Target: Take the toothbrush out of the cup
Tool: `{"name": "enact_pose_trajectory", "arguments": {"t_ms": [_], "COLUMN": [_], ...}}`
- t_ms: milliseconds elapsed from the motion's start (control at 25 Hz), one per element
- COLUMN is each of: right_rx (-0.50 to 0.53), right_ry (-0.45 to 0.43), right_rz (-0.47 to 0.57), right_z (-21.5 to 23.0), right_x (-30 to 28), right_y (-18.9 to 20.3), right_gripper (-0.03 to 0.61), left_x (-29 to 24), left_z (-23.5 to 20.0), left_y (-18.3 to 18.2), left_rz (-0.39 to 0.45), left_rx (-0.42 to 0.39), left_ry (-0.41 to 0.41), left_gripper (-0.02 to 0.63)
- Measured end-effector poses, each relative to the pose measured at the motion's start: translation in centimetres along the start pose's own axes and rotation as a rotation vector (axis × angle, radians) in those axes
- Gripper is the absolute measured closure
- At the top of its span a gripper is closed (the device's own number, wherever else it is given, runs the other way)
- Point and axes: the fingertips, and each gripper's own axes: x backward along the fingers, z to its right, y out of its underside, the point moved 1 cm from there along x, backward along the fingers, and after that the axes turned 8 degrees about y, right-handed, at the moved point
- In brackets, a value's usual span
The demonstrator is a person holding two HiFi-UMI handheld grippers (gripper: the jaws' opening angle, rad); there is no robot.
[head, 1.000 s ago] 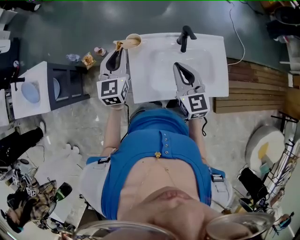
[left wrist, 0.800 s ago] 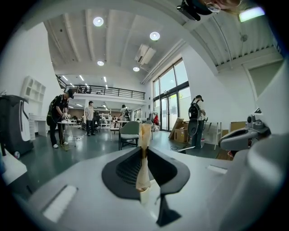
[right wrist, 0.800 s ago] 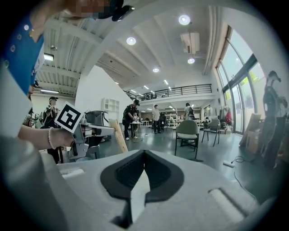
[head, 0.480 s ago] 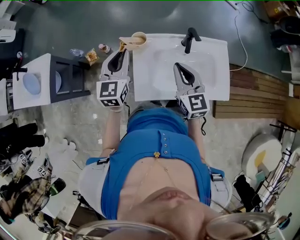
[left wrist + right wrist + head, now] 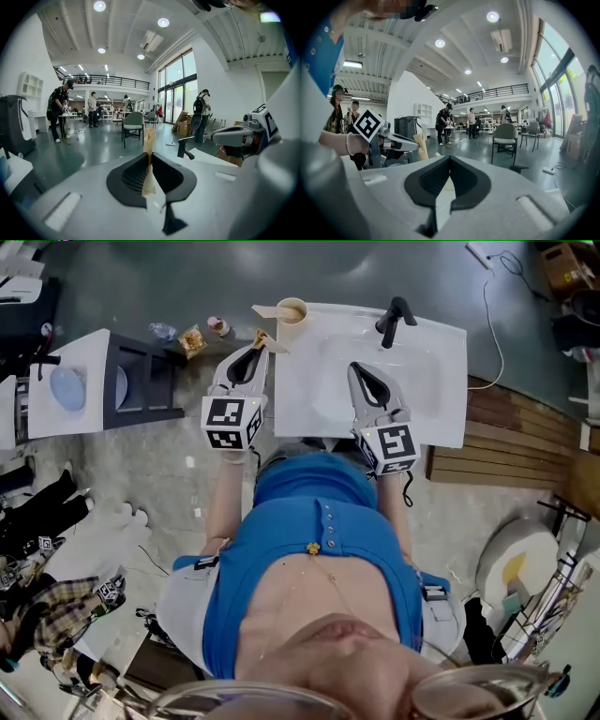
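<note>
The left gripper (image 5: 256, 347) is pinching the toothbrush (image 5: 260, 337) – a tan, wooden-looking stick – and in the left gripper view its jaws (image 5: 150, 157) are pressed onto the handle, which stands upright between them and rises past their tips (image 5: 149, 138). The toothbrush is out of the cup (image 5: 292, 310) and apart from it, held just off the basin's (image 5: 427, 381) left edge near the far left corner. The cup stands upright on that far left corner, with a pale flat piece beside it that I cannot make out. The black tap (image 5: 395, 319) sits at the middle of the far edge. The right gripper (image 5: 358, 369) hangs over the bowl of the basin, nearer its front edge – its jaws (image 5: 449, 164) are pressed together with nothing between them. From the right gripper view the left gripper shows off to the left with the toothbrush (image 5: 421, 146) poking up from its tip.
</note>
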Motion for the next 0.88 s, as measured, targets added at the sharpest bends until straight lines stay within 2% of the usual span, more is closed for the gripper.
{"name": "enact_pose_trajectory", "arguments": {"t_ms": [600,880], "right_rx": [0.013,0.019], "right_ry": [-0.089,-0.08], "right_rz": [-0.015,-0.019], "right_z": [-2.0,-1.8], "right_x": [-1.9,-1.5], "right_y": [0.5,0.5], "right_gripper": [0.577,0.577], "left_x": [1.4,0.8], "left_z": [1.0,2.2], "left_y": [4.5,6.6], "left_rz": [-0.19,-0.314], "left_rx": [0.093,0.141], "left_ry": [0.093,0.174], "left_gripper": [0.591,0.589]}}
